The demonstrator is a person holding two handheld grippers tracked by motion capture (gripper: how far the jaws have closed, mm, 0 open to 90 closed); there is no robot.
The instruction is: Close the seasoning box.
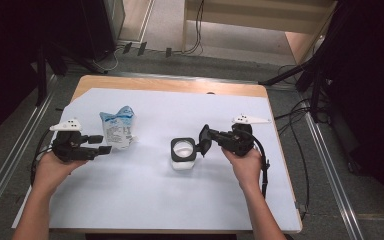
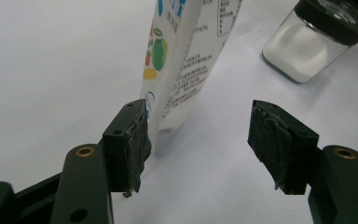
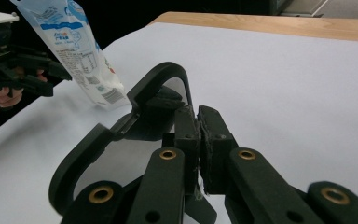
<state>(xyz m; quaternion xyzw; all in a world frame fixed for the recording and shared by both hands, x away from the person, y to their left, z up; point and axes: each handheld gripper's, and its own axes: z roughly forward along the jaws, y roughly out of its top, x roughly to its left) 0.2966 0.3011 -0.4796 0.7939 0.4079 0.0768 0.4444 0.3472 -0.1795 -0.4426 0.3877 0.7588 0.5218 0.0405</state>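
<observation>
High view: right gripper, jaws pinched on the jar's black lid rim; left gripper gapes wide beside the pouch.

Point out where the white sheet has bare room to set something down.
Free: the near strip of the white table sheet between the forearms, and the far band behind the blue-white printed pouch. Crowded: the middle row, around the black-lidded square glass jar and both grippers.

We see a white pouch printed in blue, with green and yellow fruit marks and black text. The clear jar holds white powder under a black lid. Our desk is pale lavender-white with a wooden edge.
</observation>
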